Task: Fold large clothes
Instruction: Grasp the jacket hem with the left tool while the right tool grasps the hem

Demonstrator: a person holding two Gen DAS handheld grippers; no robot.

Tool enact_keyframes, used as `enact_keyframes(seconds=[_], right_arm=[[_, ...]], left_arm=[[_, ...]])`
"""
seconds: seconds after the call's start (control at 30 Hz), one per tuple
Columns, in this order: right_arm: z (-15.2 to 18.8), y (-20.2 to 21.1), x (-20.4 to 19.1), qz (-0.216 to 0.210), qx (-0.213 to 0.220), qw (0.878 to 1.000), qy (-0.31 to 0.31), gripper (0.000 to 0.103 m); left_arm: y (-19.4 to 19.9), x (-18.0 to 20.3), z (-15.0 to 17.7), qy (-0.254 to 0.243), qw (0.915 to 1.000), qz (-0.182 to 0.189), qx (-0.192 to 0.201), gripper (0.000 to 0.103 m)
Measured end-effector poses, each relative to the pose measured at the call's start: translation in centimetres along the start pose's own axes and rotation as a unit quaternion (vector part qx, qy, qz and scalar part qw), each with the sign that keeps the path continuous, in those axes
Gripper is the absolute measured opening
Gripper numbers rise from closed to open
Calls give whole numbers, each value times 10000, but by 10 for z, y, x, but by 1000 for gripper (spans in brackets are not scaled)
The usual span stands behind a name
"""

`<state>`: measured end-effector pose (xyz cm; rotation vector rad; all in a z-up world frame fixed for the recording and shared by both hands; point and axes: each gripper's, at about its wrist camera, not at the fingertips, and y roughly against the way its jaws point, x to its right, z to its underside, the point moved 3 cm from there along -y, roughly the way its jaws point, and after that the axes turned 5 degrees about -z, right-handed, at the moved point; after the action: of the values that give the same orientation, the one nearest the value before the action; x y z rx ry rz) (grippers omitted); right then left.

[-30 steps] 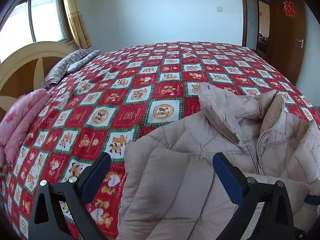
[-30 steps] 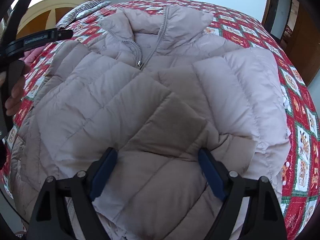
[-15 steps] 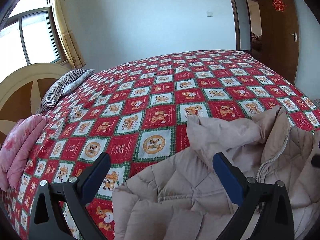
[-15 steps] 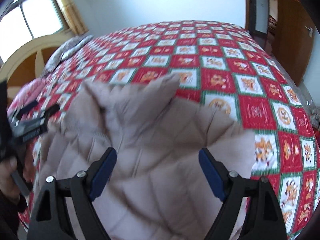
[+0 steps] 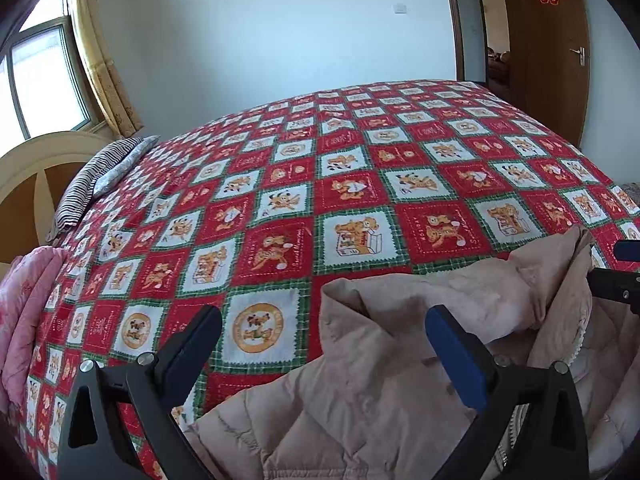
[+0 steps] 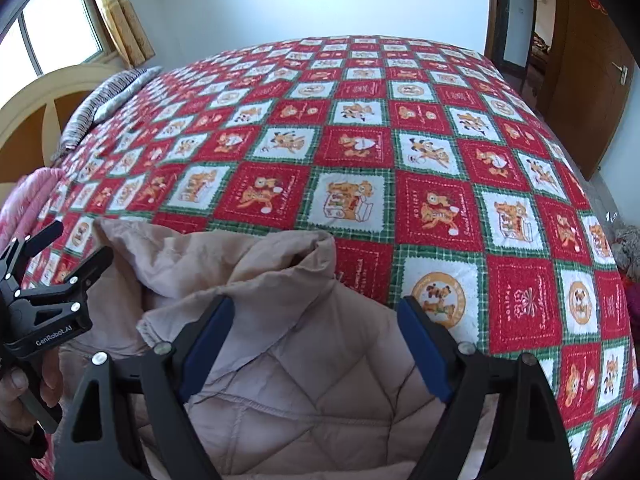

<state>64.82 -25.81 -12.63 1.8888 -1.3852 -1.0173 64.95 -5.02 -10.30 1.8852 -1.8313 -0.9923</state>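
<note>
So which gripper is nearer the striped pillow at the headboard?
Left. The left gripper sits on the striped pillow's side of the beige puffer jacket; the right gripper is on the door side.

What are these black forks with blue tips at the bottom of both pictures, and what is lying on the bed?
They are hand-held grippers, one in each of a person's hands, each with a camera looking along its two fingers. One picture comes from the left gripper, the other from the right gripper. Both stand open and hold nothing. A beige quilted jacket lies on a bed with a red patterned bedspread. The right view also shows the person's hand holding the left gripper. A striped pillow lies by the headboard.
</note>
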Motion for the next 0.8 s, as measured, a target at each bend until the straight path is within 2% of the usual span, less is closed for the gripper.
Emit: enact_keyframes(seconds=[0.1, 0.2, 0.23, 0.27, 0.3, 0.37, 0.43, 0.5, 0.53, 0.57, 0.63, 0.73, 0.8], right_arm=[[-2, -4, 1, 9, -19, 10000, 66, 86], [-5, 7, 2, -330, 192, 9993, -66, 86], [-6, 12, 3, -396, 295, 9987, -122, 86], [-6, 14, 4, -413, 356, 9984, -157, 87], [-7, 14, 5, -407, 370, 9983, -180, 87], [-8, 7, 4, -302, 258, 9990, -188, 87], [-10, -4, 3, -231, 106, 9996, -157, 87], [-10, -14, 3, -161, -22, 9998, -133, 87], [-9, -19, 3, -128, -104, 9998, -95, 82], [-6, -22, 3, -151, -178, 9997, -67, 54], [3, -23, 4, -160, -309, 9994, 45, 22], [20, -14, 3, 35, -296, 9988, 396, 12], [31, -4, 6, 62, -255, 9983, 518, 9]], left_arm=[[-11, 7, 6, -84, 9999, 7, -106, 102], [-15, 9, 15, -150, 9995, 210, -156, 101], [-15, 11, 18, -241, 9994, 225, -119, 98], [-17, 13, 20, -359, 9990, 240, -123, 80], [-20, 15, 23, -448, 9983, 321, -188, 54], [-26, 15, 27, -381, 9965, 611, -429, 30], [-25, 13, 29, -280, 9962, 710, -424, 28], [-18, 15, 30, -395, 9960, 741, -306, 21], [-14, 15, 31, -441, 9959, 752, -248, 19], [-10, 14, 32, -478, 9959, 750, -185, 16], [0, 9, 36, -508, 9953, 818, -78, 12], [11, -2, 43, -560, 9953, 790, 51, 11], [15, -9, 51, -482, 9952, 853, 37, 9]])
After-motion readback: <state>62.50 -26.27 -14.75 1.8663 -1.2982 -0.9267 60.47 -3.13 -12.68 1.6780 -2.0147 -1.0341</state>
